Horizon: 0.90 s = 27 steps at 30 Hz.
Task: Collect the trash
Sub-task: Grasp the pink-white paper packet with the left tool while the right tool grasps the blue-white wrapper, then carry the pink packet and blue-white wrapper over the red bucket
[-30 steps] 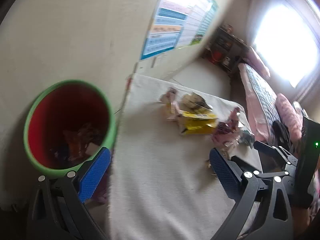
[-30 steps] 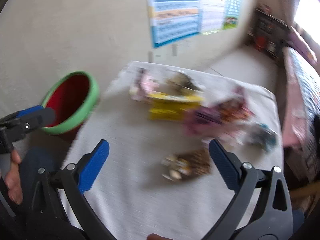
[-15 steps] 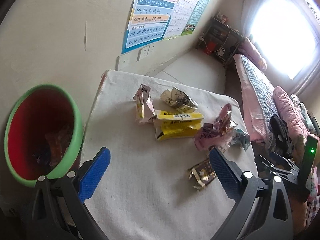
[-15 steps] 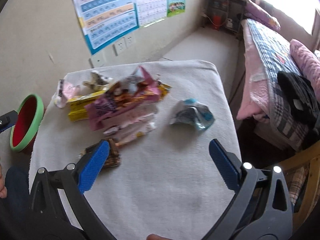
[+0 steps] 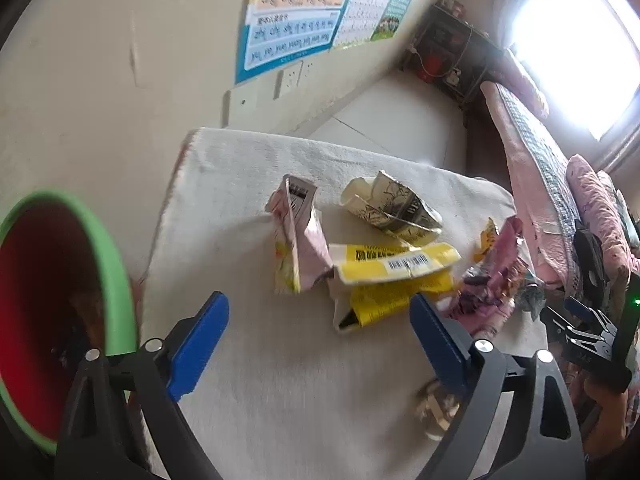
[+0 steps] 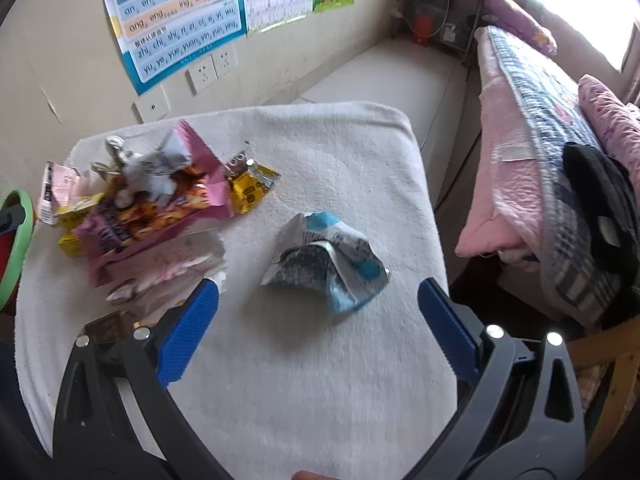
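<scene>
White cloth (image 6: pixel 320 152) holds wrappers. My left gripper (image 5: pixel 320 326), jaws just closing a little, and right gripper (image 6: pixel 318 306) both gape, empty, above the blue wrapper (image 6: pixel 326 264).

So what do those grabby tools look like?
Each tool, left and right, is a black plastic fork with two flat blue ribbed pads and small silver bolts. A green light glows on the right one's body.
</scene>
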Available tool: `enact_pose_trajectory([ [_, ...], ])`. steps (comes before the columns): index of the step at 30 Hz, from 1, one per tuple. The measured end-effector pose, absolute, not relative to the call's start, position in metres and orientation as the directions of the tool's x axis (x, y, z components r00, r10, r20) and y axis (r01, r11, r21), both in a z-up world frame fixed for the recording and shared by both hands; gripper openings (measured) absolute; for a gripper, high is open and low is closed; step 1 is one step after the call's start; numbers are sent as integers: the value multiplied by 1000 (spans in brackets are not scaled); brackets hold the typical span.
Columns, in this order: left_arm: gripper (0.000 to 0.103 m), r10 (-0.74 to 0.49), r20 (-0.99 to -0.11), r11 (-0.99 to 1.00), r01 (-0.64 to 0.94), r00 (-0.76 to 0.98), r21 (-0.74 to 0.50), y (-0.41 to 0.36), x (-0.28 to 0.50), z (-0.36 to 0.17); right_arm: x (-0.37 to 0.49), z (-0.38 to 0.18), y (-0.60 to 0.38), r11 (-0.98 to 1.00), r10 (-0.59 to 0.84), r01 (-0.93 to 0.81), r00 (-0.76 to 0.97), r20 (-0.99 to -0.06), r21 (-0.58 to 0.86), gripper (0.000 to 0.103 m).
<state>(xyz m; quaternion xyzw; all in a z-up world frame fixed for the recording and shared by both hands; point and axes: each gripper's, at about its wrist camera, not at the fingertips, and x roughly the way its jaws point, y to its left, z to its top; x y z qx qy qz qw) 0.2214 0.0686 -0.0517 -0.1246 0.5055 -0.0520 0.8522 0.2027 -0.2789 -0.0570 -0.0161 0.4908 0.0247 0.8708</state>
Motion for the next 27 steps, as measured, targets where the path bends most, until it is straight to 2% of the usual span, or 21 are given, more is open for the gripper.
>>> enact_pose_trajectory([
  [5, 78, -215, -861, 961, -58, 460, -270, 71, 251, -64, 219, -72, -281, 998, 16, -60, 501, -865, -16, 98],
  [7, 70, -219, -871, 955, -87, 440, -284, 74, 262, -69, 223, -76, -283, 998, 13, -59, 495, -869, -19, 98],
  [9, 69, -224, -881, 950, -107, 417, -292, 76, 271, -76, 226, -80, -284, 998, 11, -54, 493, -870, -18, 98],
  [11, 67, -236, -889, 947, -110, 393, -301, 76, 278, -83, 230, -84, -286, 999, 27, -49, 477, -878, 5, 90],
  [13, 45, -232, -899, 951, -108, 371, -290, 76, 283, -90, 233, -87, -286, 999, 45, -48, 466, -884, 25, 82],
  [14, 39, -228, -903, 953, -106, 363, -283, 75, 284, -92, 234, -87, -286, 998, 55, -52, 463, -885, 34, 75],
  [15, 33, -232, -904, 953, -100, 359, -285, 75, 283, -93, 235, -89, -284, 997, 68, -60, 454, -888, 46, 73],
  [18, 30, -237, -899, 956, -79, 367, -284, 73, 278, -90, 235, -93, -280, 995, 84, -78, 439, -895, 55, 68],
  [23, 29, -236, -889, 962, -36, 393, -272, 69, 259, -82, 228, -96, -277, 994, 90, -95, 424, -901, 54, 37],
  [27, 29, -218, -887, 969, -15, 407, -245, 68, 245, -76, 222, -90, -279, 994, 101, -87, 432, -896, 70, 34],
])
